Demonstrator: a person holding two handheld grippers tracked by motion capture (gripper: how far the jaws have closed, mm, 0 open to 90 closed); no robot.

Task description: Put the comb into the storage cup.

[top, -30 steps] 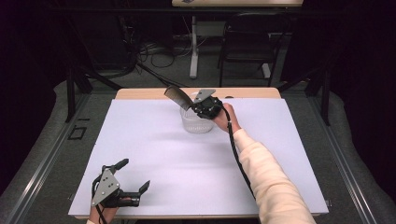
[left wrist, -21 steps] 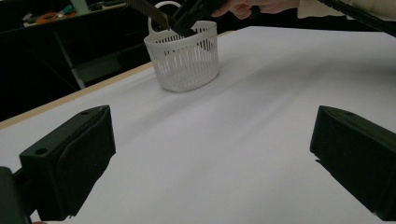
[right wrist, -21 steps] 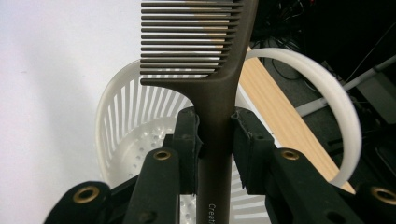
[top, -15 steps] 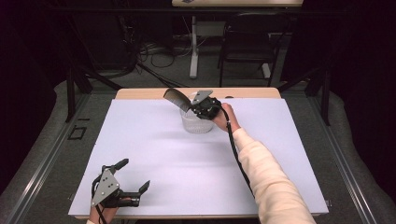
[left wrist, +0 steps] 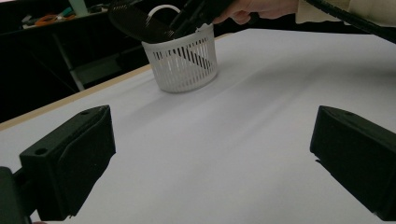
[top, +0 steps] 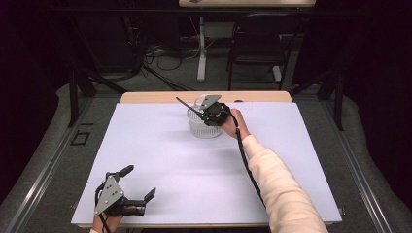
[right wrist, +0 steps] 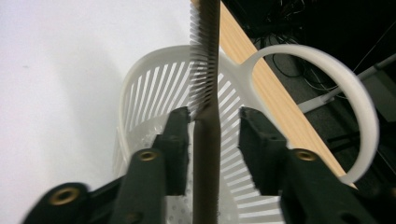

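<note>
Looking down from the high view, we see the right gripper (top: 208, 112) held over a white basket (top: 204, 127) that stands near the far edge of the white surface (top: 291, 160), with a hand (top: 232, 122) behind it and a cream sleeve (top: 277, 184) running back toward us. A dark hairbrush (top: 187, 107) sticks up out of the basket, tilted toward the left of that view.

In the right gripper view the hairbrush (right wrist: 205, 93) stands between the two black jaws, its handle running down the gap and its bristles rising above them. The jaws have just been opening: the left one sits right against the handle, though we cannot tell if it touches, and the right one stands clear of it with basket slats showing through the gap. So the brush is between the jaws but not clamped. Behind it we see the slotted wall of the basket (right wrist: 149, 88) and its looped handle (right wrist: 355, 107), with the wooden edge of the surface past that.

Our left gripper (top: 133, 187) lies near the front left corner of the surface, well apart from the basket, its jaws spread wide with nothing between them. From the left gripper view, the basket (left wrist: 182, 60) sits far off, the brush head (left wrist: 135, 23) leaning out over its rim.
</note>
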